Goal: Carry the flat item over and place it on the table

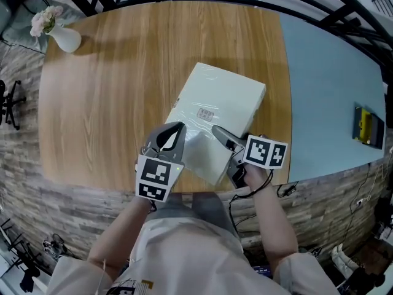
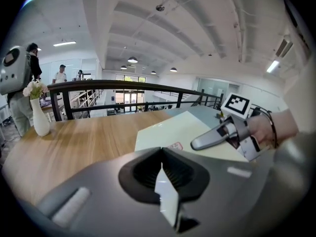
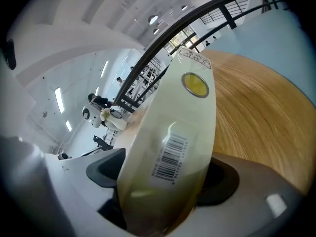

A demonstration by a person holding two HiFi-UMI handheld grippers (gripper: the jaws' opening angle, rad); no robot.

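Note:
A flat white box (image 1: pixel 221 103) wrapped in clear film lies on the wooden table (image 1: pixel 116 97), close to its near edge. My left gripper (image 1: pixel 172 134) sits at the box's near left edge. In the left gripper view its jaws (image 2: pixel 163 174) are closed on a thin white sliver of the box, and the box top (image 2: pixel 182 130) stretches ahead. My right gripper (image 1: pixel 222 137) reaches over the box's near right side. In the right gripper view the box's barcoded side (image 3: pixel 182 112) stands between the wide-spread jaws of that gripper (image 3: pixel 163 181), and the pads do not visibly press on it.
A white vase with flowers (image 1: pixel 61 37) stands at the table's far left corner. A pale blue surface (image 1: pixel 331 91) adjoins the wood on the right, with a yellow and black item (image 1: pixel 366 125) on it. A black railing (image 2: pixel 123 85) runs behind the table. People (image 2: pixel 19 83) stand beyond it.

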